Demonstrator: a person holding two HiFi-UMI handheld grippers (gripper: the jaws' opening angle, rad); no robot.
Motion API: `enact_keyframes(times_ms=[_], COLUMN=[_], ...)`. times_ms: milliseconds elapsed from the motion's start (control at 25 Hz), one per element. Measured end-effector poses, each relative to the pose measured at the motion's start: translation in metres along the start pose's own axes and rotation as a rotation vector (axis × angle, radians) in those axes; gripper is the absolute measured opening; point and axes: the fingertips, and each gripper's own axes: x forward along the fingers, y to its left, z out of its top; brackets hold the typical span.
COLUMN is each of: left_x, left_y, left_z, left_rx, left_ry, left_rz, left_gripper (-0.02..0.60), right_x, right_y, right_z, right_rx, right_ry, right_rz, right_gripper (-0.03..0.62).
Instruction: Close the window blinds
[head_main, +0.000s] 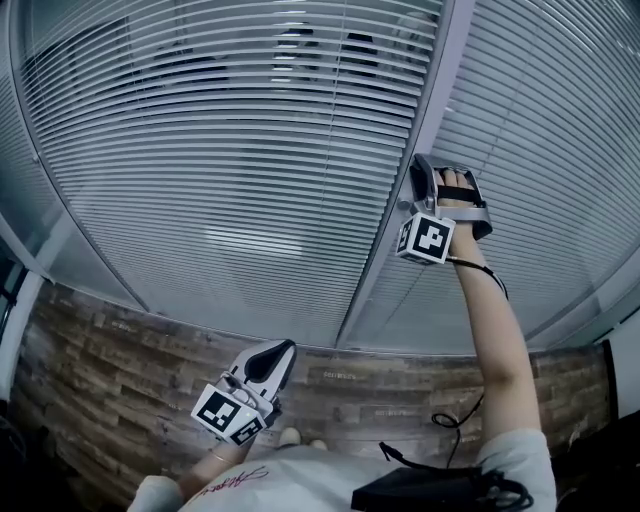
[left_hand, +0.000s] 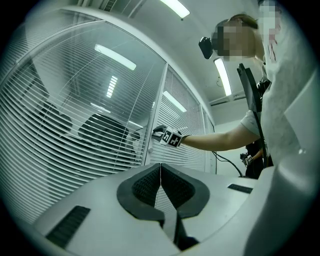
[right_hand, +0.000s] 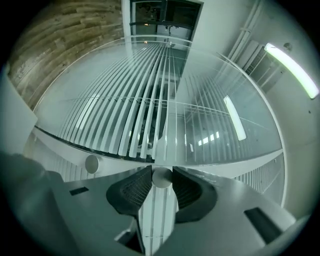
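Right gripper view — right tool (right_hand: 161, 171) clamps knob (right_hand: 162, 178) on frame (right_hand: 121, 161) edge

I am looking at a glazed office wall: tall glass panes (head_main: 220, 150) set in a pale grey frame, with an upright post (head_main: 400, 190) dividing two of them. Below the panes the floor (head_main: 110, 370) is laid in brown wood-look planks of mixed tone. At the far right of the head view a strip of white wall (head_main: 625, 375) shows. Overhead the ceiling (left_hand: 195, 30) is plain white and carries long strip lights (left_hand: 221, 75), all lit. I see their bright bars mirrored in the glass (left_hand: 115, 56). The room reads cool and evenly lit.
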Motion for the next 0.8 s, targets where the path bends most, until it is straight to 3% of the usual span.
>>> enact_keyframes(times_ms=[120,200,360,480,560,640,800], left_x=[0.002,0.004,0.003,0.004,0.004,0.005,0.006], left_y=[-0.001,-0.001,0.001,0.001,0.002,0.002,-0.002], left_z=[0.0,0.0,-0.003,-0.003,-0.004,-0.008,-0.005], left_rx=[0.0,-0.002,-0.011,-0.016,-0.021,-0.027,-0.027], left_ry=[0.003,0.004,0.007,0.002,-0.002,-0.004,-0.006], left_rz=[-0.007,-0.007,-0.007,-0.011,-0.013,-0.016,-0.022], left_gripper=[0.018,0.018,0.018,0.018,0.018,0.018,0.018], right_x=[0.001,-0.002,-0.019,-0.021,-0.017,-0.012,-0.004], right_y=[0.0,-0.006,-0.023,-0.023,-0.019,-0.012,-0.016], right_z=[0.0,0.0,-0.007,-0.013,-0.013,-0.013,-0.016], right_rx=[0.064,0.221,0.829,1.329,1.576,1.687,1.716], right_ry=[-0.005,-0.018,-0.043,-0.068,-0.071,-0.042,0.013], right_rz=[-0.003,-0.011,-0.02,0.054,0.105,0.105,0.052], right_gripper=[0.132,0.133,0.167,0.169,0.169,0.169,0.169])
